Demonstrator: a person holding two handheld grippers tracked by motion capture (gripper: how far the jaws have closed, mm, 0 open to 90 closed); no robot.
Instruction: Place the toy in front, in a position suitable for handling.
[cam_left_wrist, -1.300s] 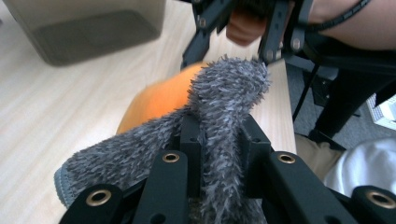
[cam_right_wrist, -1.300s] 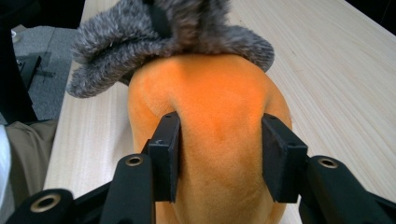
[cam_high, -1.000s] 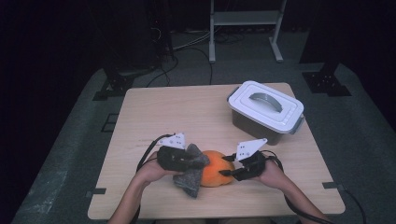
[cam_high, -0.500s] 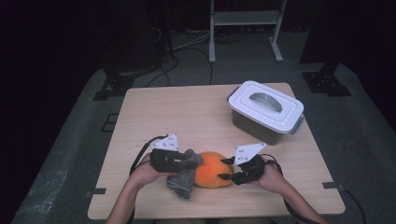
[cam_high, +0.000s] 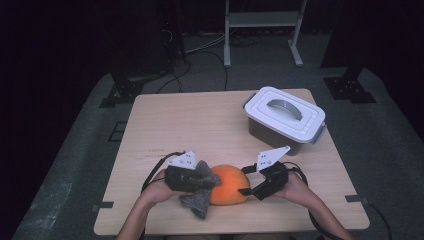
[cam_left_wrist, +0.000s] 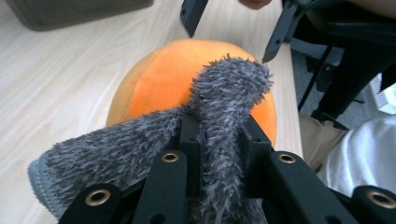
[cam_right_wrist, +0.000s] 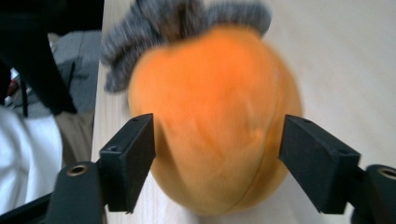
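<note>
Item: orange plush fruit (cam_high: 228, 185), lying near the front edge of the wooden table (cam_high: 200, 125), between the two grippers.
Cloth: grey fluffy cloth (cam_left_wrist: 224, 93), draping over the fruit's left side and trailing down onto the table.
Left gripper (cam_left_wrist: 219, 135): jaws pressing together, pinching a fold of the cloth; the fold is standing up between them against the orange surface.
Right gripper (cam_right_wrist: 215, 140): jaws have just been opening and are now standing spread on either side of the fruit, with gaps showing at both pads (cam_right_wrist: 133, 154); nothing is being gripped.
Also present: white lidded box (cam_high: 285, 117), sitting closed, well apart at the far right.
Step in hand (judged): wiping the fruit with the cloth while the right gripper is resetting its hold.
Doing it well: the soft, round fruit is likely rolling under a sideways rub, so closing the right jaws squarely across its widest part comes first; then dragging the cloth in short strokes, keeping the pinch firm.
</note>
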